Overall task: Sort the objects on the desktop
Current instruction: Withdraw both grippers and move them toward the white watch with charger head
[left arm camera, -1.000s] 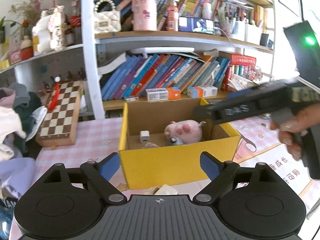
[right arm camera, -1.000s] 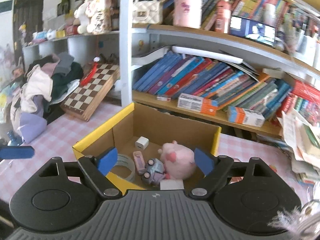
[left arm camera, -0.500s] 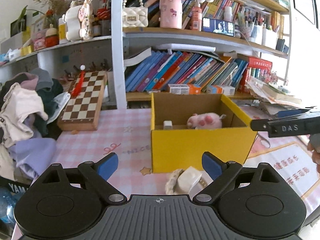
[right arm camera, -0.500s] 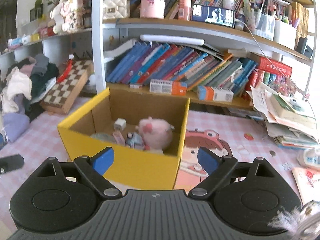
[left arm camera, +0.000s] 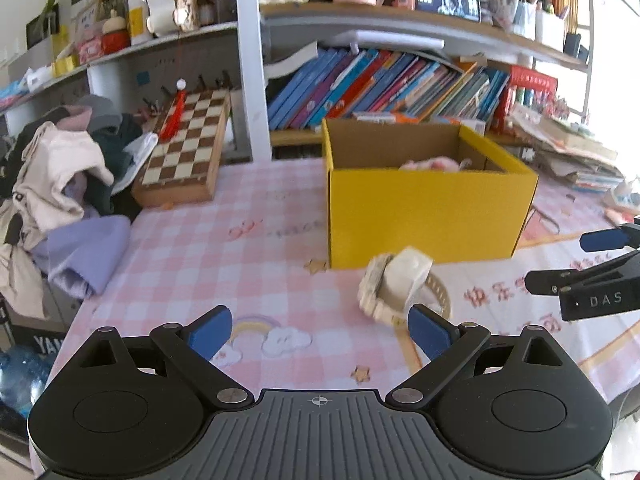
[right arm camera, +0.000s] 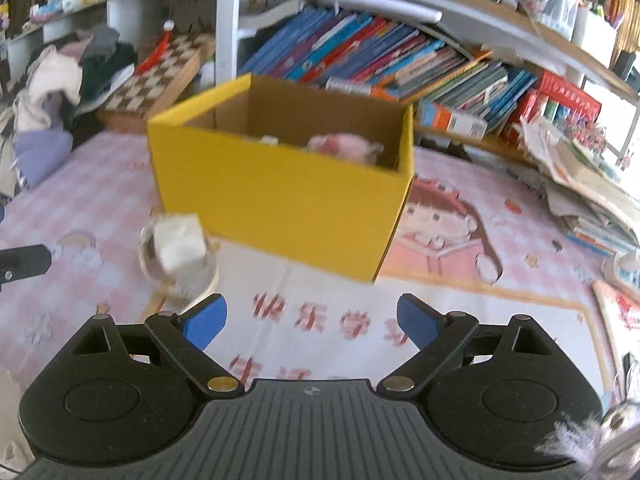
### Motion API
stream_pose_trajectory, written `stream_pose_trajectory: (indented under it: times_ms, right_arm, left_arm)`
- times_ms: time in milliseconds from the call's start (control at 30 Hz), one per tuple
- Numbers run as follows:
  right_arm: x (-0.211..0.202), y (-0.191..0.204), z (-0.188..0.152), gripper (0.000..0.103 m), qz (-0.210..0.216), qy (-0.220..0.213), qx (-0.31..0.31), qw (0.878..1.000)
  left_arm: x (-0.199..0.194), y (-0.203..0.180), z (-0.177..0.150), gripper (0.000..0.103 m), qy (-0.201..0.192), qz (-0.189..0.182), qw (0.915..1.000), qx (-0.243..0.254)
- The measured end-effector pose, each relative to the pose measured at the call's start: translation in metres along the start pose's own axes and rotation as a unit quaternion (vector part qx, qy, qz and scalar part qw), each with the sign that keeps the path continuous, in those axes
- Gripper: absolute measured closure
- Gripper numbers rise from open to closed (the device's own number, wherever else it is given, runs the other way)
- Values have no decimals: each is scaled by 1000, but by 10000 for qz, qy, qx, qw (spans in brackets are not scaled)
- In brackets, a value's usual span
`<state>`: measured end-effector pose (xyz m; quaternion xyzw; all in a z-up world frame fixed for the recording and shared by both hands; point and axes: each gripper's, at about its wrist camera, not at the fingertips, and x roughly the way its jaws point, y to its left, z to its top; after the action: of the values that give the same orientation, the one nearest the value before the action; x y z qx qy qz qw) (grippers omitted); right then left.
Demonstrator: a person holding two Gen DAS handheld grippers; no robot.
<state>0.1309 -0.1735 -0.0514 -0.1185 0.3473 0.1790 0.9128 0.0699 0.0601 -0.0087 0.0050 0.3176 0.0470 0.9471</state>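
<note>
Both grippers are now lower and nearer the table; left gripper (left arm camera: 320, 334) jaws are standing apart, empty, right gripper (right arm camera: 311, 322) jaws likewise. Better centring over the white cube (left arm camera: 404, 280) before closing.

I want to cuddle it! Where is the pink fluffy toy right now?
The pink plush toy sits inside the yellow box on the pink checked tablecloth, in front of the bookshelf; both views show only its top over the box's rim.

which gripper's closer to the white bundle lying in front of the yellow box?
Left. The white bundle lies just ahead of the left gripper, by its right finger. The right gripper sits further off, with the bundle up and to its left. Both open, empty.
</note>
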Motion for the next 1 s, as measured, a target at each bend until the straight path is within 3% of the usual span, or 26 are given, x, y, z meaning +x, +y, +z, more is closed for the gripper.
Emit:
stream_pose_trajectory:
  times_ms: [333, 567, 733, 1000]
  right_arm:
    - [6, 23, -16, 10, 232, 341, 10, 9991]
    - [7, 33, -12, 14, 224, 251, -232, 9992]
    - [12, 32, -6, 25, 268, 266, -274, 9989]
    - [20, 23, 7, 29, 195, 187, -171, 9995]
  left_arm:
    - [6, -6, -8, 6, 202, 30, 9998, 10]
    - [9, -9, -5, 6, 173, -39, 9998, 74]
    - [16, -9, -3, 6, 249, -120, 9996, 73]
    - [28, -17, 0, 6, 319, -251, 9989, 218]
